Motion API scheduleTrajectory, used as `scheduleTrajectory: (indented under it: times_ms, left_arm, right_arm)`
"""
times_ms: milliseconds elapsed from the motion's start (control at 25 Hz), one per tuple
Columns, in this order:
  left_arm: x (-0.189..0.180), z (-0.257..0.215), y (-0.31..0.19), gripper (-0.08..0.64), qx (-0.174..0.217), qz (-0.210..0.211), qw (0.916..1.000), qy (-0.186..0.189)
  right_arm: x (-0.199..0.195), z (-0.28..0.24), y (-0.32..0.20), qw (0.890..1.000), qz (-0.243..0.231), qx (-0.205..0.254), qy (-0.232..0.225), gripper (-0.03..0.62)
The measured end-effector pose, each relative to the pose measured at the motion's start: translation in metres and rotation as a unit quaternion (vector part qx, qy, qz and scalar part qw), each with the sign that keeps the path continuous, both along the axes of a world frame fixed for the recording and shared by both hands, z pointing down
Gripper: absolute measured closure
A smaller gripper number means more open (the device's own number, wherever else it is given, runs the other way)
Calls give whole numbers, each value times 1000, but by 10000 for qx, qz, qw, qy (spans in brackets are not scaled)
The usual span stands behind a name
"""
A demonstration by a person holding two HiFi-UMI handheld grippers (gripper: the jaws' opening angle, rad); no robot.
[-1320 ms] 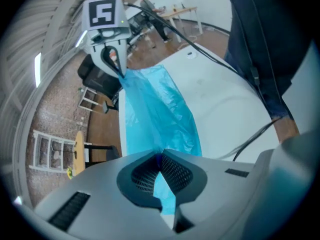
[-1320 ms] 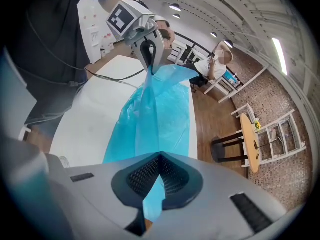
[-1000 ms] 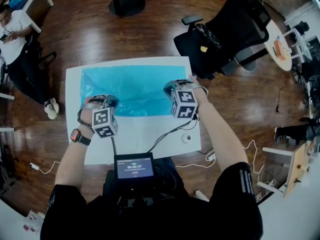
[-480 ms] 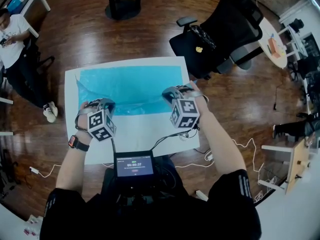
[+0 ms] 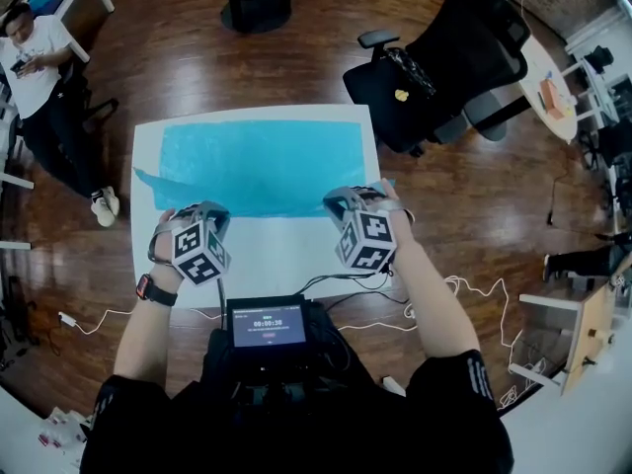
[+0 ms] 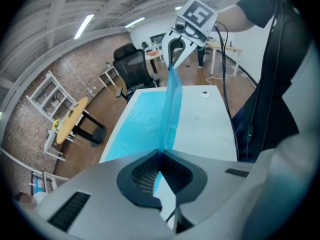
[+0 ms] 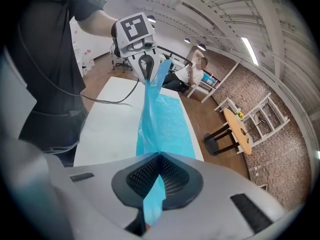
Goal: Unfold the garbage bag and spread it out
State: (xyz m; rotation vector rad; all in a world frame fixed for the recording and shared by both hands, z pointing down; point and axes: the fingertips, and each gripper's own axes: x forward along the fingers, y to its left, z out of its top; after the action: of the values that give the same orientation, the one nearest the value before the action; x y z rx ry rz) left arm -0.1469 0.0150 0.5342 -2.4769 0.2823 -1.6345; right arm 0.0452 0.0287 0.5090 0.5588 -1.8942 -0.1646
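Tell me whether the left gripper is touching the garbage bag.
Touching. The left gripper view shows the left gripper with its jaws shut on an edge of the garbage bag, the blue film pinched between them.

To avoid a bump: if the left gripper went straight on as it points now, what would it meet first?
Probably the blue bag held in its jaws, then the white table just beneath; depth is hard to judge here.

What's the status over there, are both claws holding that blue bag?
Left gripper shut on near edge of garbage bag. Right gripper shut on same edge. Bag mostly spread on white table. Nothing in the way.
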Motion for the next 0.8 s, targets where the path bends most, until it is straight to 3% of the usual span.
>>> scheduleTrajectory:
  times_ms: [400, 800]
  left_arm:
    - [0, 12, 57, 555, -338, -148, 9993, -75]
    - [-2, 38, 108, 555, -912, -401, 9950, 35]
  right_arm:
    - [1, 5, 50, 9995, 227, -150, -131, 571]
    - [5, 46, 94, 9959, 614, -637, -200, 555]
